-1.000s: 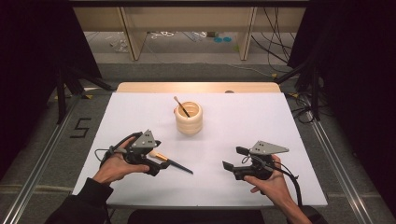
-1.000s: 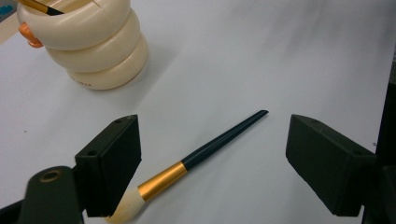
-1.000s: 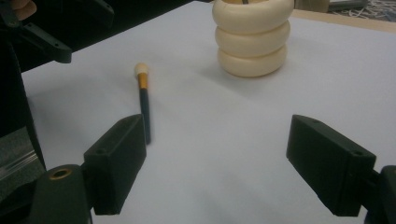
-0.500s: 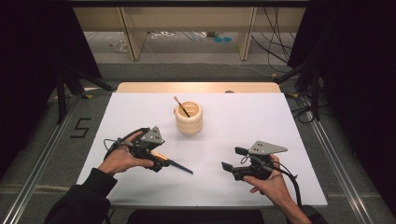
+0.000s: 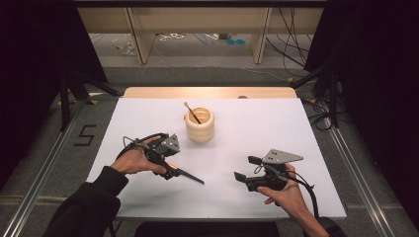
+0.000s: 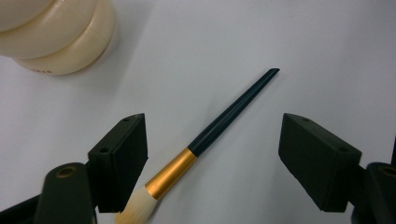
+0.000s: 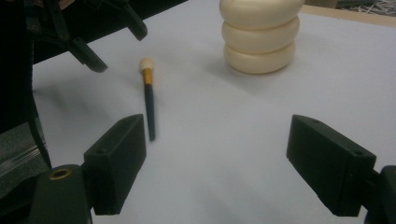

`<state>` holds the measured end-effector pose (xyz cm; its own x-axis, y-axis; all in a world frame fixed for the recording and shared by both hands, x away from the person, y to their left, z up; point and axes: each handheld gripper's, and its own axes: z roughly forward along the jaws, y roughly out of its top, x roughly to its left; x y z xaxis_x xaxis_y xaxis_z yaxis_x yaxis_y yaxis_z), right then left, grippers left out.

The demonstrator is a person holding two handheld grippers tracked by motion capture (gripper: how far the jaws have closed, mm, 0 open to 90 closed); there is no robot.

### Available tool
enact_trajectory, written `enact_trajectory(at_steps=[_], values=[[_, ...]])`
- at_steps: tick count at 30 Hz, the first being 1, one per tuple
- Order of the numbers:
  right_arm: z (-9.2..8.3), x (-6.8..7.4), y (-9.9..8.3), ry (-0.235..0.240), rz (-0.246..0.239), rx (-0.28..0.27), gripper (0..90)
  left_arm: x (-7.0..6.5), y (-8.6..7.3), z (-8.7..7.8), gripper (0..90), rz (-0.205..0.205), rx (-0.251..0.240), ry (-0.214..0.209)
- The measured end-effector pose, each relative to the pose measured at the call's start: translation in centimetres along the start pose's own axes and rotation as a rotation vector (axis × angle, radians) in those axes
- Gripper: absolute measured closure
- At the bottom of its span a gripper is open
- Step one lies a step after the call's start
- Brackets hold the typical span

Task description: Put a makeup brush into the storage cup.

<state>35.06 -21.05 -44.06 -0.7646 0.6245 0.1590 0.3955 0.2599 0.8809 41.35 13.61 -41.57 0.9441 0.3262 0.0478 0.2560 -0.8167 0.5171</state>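
Note:
A brush (image 6: 219, 126) with a dark handle, gold ferrule and pale bristles lies flat on the white table (image 5: 296, 128). My left gripper (image 6: 212, 154) hovers over its bristle end. The jaws stand open on either side of the brush without pressing on it, and they have just been closing a little. In the high view the left gripper (image 5: 169, 168) covers the bristle end and the handle (image 5: 192, 177) sticks out to the right. My right gripper (image 5: 247, 168) rests open near the front right, with nothing between its jaws (image 7: 229, 163).
A cream ribbed holder (image 5: 200, 126) stands at mid-table with a thin stick-like tool (image 5: 191, 112) leaning in it. A wooden board (image 5: 207, 92) lies along the table's far edge. Black frame legs and cables stand off the table at both sides.
The left hand has moved right and slightly forward, so its gripper now covers the brush's bristle end. The right hand has stayed put.

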Motion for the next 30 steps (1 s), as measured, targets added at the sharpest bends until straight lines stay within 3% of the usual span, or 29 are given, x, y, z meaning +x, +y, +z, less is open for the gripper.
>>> enact_trajectory(at_steps=[5,7,8,13,18,30], values=[[0.2,-0.1,-0.1,-0.004,-0.015,-0.006,20.6,0.4,0.1,0.8,26.5,0.029,0.064,-0.010],[0.2,0.0,0.0,-0.001,-0.014,-0.002,20.7,0.5,0.1,1.1,26.5,0.032,0.076,-0.018],[0.1,0.0,0.0,-0.002,-0.015,0.004,20.7,0.4,0.1,1.3,26.5,0.012,0.083,-0.018],[0.0,0.0,0.0,-0.014,-0.017,0.027,20.7,1.4,0.4,2.2,27.6,0.062,0.142,-0.036],[0.3,0.0,-0.1,0.010,-0.015,-0.001,20.7,1.9,1.2,2.6,30.2,0.086,0.163,-0.048],[0.2,0.1,0.0,0.004,-0.021,0.021,20.8,2.3,1.0,3.6,33.2,0.111,0.245,-0.055]])
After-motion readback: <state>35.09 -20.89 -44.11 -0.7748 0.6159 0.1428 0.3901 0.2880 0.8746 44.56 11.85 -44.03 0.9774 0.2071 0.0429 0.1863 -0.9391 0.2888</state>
